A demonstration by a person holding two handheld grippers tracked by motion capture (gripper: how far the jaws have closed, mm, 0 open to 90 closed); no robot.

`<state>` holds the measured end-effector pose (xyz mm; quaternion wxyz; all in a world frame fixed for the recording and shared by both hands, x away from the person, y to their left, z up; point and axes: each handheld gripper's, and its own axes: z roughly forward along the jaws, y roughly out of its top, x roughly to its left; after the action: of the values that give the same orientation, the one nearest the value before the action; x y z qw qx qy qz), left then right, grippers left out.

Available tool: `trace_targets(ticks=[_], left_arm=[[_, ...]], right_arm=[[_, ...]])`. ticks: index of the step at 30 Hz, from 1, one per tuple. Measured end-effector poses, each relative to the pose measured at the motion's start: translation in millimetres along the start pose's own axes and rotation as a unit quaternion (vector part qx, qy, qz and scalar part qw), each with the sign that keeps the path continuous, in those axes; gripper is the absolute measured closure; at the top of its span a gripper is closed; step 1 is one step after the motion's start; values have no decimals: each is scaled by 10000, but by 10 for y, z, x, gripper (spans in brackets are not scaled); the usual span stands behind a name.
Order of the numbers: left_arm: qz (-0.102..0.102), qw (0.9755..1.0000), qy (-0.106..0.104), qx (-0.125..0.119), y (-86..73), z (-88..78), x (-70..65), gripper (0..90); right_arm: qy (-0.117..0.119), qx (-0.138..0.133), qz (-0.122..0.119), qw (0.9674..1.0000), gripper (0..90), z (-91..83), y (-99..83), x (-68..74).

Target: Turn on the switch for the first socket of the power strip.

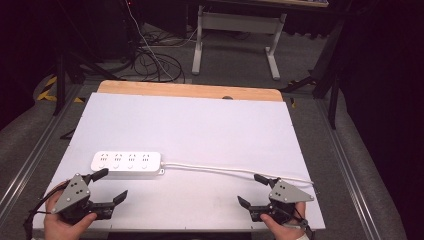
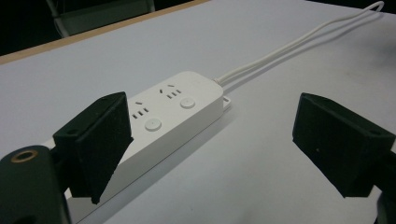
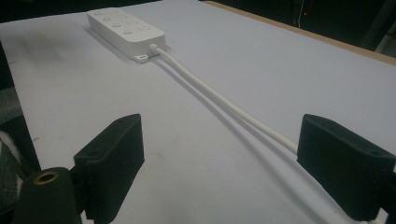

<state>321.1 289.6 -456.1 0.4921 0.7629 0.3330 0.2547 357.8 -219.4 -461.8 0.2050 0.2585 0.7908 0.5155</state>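
White power strip lies flat on the white table top, left of centre near the front edge, long side running left to right. Four sockets face up in a row, each with a round button. A small tab sticks out at its right end. Its white cord leaves that end and runs along the surface to the right edge.

White sheet over wooden table; cables on floor
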Motion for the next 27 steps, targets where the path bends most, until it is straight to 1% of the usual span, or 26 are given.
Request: trace_targets(ticks=[2, 3, 12, 14, 15, 19, 24, 27], left_arm=[[14, 10000, 2, 12, 3, -1, -4, 124], [58, 10000, 3, 18, 5, -2, -3, 124], [66, 10000, 15, 28, 18, -12, -7, 129], [49, 10000, -18, 47, 25, -19, -12, 139], [80, 10000, -19, 41, 31, -21, -12, 139], [88, 9999, -1, 54, 42, -29, -14, 144], [83, 9999, -4, 89, 86, -39, -1, 160], [48, 9998, -109, 138, 124, -34, 6, 167]], right_arm=[[-4, 5, -14, 10000, 151, -2, -1, 0], [-9, 2, -17, 10000, 150, -3, -1, 0], [2, 11, -9, 10000, 154, 4, -1, 2], [-2, 28, -22, 10000, 154, 4, -1, 3], [-3, 30, -21, 10000, 154, 4, -1, 3], [-1, 30, -23, 10000, 155, 4, -1, 4], [7, 42, -4, 10000, 156, 9, -3, 4], [15, 40, -14, 10000, 156, 15, -5, 3]])
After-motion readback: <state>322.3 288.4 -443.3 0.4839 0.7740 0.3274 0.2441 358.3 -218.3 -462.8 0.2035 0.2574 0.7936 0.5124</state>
